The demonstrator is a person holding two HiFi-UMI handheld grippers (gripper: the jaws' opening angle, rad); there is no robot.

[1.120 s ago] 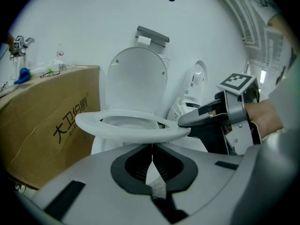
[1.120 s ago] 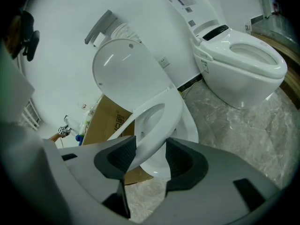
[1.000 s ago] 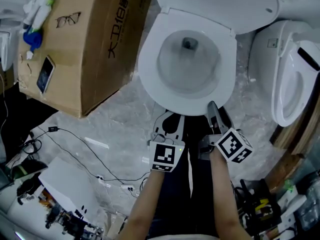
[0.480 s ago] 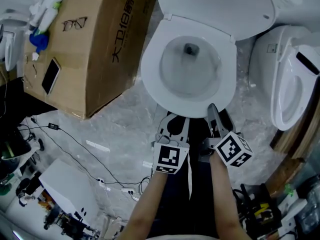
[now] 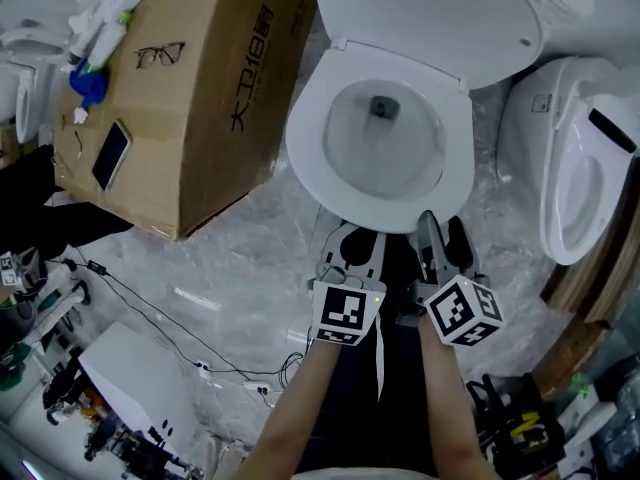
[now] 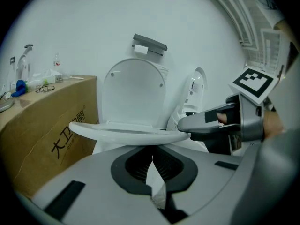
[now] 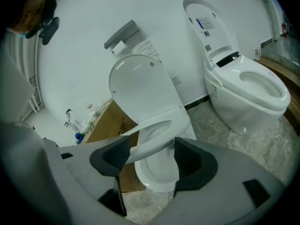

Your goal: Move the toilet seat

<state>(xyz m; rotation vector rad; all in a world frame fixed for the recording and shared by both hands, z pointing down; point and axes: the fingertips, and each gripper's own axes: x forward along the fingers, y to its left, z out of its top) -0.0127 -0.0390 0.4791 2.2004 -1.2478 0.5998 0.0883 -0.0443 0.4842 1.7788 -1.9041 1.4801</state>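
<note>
While the white, oval toilet seat (image 5: pixel 303 158) lies down over the bowl (image 5: pixel 380 128), its lid (image 5: pixel 440 18) upright behind, we hold both grippers side by side, tilted down at its front edge. Our left gripper (image 5: pixel 352 236) is clenched. Our right gripper (image 5: pixel 440 230) has just been opening its jaws, and the seat's rim shows between them, unpressed.

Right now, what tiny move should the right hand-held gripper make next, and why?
Probably close on the front rim of the white plastic toilet seat. The right hand-held gripper has just been opening its jaws, the rim sits between them unpinched, and the seat hangs tilted above the white ceramic bowl.
</note>
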